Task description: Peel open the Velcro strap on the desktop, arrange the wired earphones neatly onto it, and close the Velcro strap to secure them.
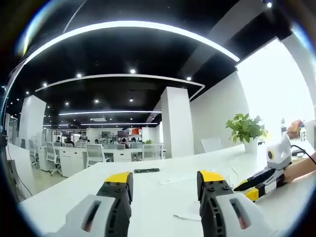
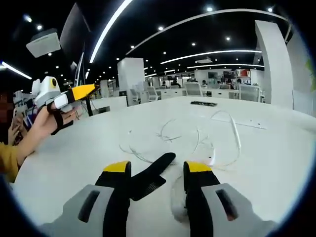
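Black Velcro strap [image 2: 148,177] lying between released right tongs [image 2: 155,170], left tongs [image 1: 165,181] also released; risking snagging tangled white earphones [image 2: 197,138] on counter [image 2: 276,163].

A white desk [image 2: 276,163] carries tangled white earphones [image 2: 197,140], a black Velcro strap [image 2: 148,177] and a dark phone-like slab [image 2: 203,103].

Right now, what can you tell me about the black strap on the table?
The strap is a flat black band with a rounded tip, and looks like soft fabric. It lies flat on the white table, slanting up to the right between the two jaws of the right claw, which stand apart. Whether they touch it is unclear. Its near end is hidden behind the left jaw. The white earphones lie loose just beyond its tip. I cannot tell if it is peeled open.
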